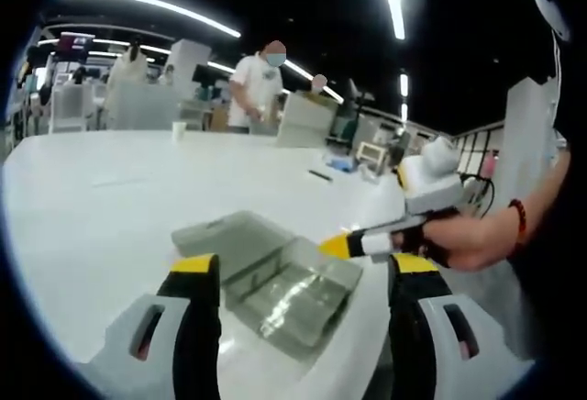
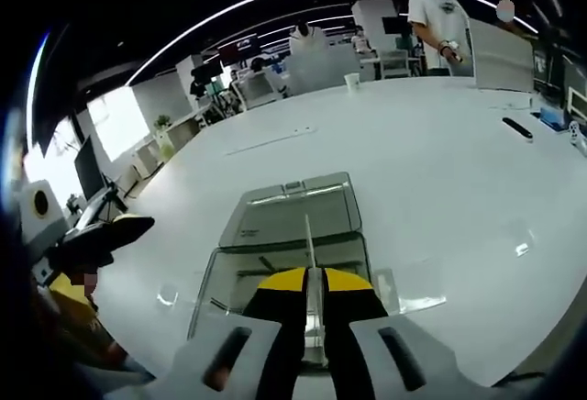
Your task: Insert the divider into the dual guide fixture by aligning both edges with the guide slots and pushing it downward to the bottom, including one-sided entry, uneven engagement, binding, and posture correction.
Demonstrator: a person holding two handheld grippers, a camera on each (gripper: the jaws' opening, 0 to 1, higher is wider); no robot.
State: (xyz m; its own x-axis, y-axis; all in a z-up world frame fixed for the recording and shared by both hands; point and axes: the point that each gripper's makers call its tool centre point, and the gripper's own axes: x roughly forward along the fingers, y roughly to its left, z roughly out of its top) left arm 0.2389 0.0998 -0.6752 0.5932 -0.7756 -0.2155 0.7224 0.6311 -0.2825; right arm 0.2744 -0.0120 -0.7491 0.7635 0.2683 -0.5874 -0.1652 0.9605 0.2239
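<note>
Pinched edge-on between my right gripper's (image 2: 314, 292) closed jaws, the divider (image 2: 310, 239) stands over the clear fixture (image 2: 292, 212) on the white table (image 2: 440, 143), so I'd square both edges before pressing, my left gripper (image 1: 303, 276) wide open, empty.

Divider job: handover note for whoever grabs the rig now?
Right gripper: shut on the divider, a thin clear sheet held edge-on above the clear fixture.
Left gripper: open, holding nothing, hovering near the fixture on the white table.
Done: divider picked up and brought over the fixture.
Left: line both edges up with the guide slots and push it to the bottom. Slot engagement can't be judged.
</note>
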